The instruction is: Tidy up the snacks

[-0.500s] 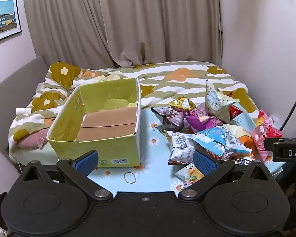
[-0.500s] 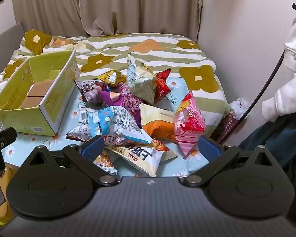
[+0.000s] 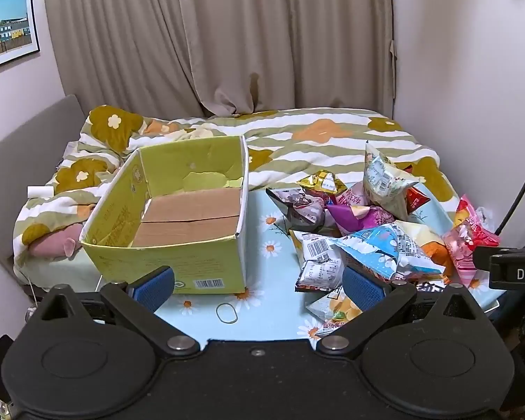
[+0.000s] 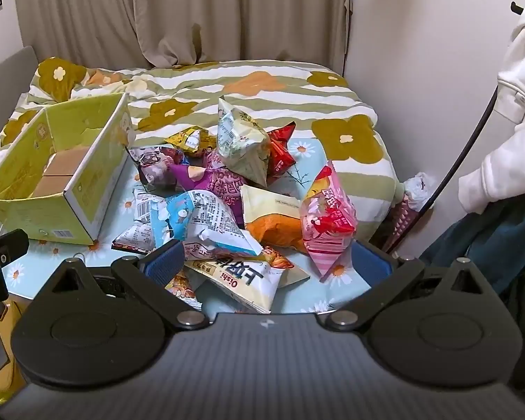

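Nothing among the goods has shifted since the earlier frame; both tools hang where they did.

Item 1: left tool (image 3: 259,288), jaws spread wide, grasping nothing, hovering over the near edge of the bench (image 3: 262,322) with its light blue daisy-print cover.

Item 2: right tool (image 4: 267,262), likewise released and empty, above the near side of the snack heap.

Item 3: cardboard box (image 3: 178,231), yellow-green, open-topped, nothing in it, standing at the left end of the bench; barcode on its near wall.

Item 4: snack packets (image 4: 234,196), piled loosely on the right half of the bench, just beside the box. Noted: blue-and-white packet (image 4: 199,224) near the front, pink packet (image 4: 329,220) upright at the right edge, orange packet (image 4: 273,224) between them, purple packet (image 4: 220,183) mid-heap, pale tall packet (image 4: 243,143) at the far side.

Item 5: rubber band (image 3: 226,313), lying on the cover by the near edge, in front of the box.

Item 6: bed (image 3: 315,136) with striped floral quilt, beyond the far edge.
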A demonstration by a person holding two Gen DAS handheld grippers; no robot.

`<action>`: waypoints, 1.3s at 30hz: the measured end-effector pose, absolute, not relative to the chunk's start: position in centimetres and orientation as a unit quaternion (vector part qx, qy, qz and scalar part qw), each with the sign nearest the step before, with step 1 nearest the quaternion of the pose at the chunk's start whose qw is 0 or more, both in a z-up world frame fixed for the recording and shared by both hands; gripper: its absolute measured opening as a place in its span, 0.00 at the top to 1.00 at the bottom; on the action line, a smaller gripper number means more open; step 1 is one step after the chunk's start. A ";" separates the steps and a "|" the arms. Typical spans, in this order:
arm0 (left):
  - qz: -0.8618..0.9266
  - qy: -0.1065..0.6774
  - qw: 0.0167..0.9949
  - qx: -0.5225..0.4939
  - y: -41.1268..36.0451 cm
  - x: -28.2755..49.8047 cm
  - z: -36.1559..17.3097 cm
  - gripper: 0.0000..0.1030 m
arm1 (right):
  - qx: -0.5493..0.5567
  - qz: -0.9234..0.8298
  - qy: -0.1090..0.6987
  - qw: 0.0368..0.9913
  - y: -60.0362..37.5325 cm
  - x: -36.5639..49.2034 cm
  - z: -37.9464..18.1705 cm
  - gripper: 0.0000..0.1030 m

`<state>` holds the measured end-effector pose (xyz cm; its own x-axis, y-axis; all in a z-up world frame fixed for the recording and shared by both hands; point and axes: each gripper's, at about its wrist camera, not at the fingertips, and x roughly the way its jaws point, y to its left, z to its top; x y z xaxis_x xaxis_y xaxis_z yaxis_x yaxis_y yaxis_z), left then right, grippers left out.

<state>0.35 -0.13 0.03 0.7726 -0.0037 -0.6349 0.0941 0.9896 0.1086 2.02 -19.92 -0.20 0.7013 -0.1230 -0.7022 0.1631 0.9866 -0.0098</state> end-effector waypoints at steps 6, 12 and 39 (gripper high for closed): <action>-0.020 0.334 0.940 0.065 -0.1 0.4 0.2 0.00 | 0.027 -0.080 0.377 0.922 -19.9 1.8 -0.3 0.00; -0.016 0.336 0.940 0.063 -0.1 0.3 0.0 0.00 | 0.026 -0.078 0.377 0.922 -19.9 1.9 -0.3 0.00; -0.017 0.337 0.939 0.059 -0.5 0.5 0.3 0.00 | 0.026 -0.077 0.378 0.922 -20.0 2.1 -0.3 0.00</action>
<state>0.52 -0.54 0.28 0.7716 0.0075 -0.6360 0.0721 0.9925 0.0992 2.11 -19.99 -0.29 0.7026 -0.1219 -0.7011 0.1615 0.9868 -0.0097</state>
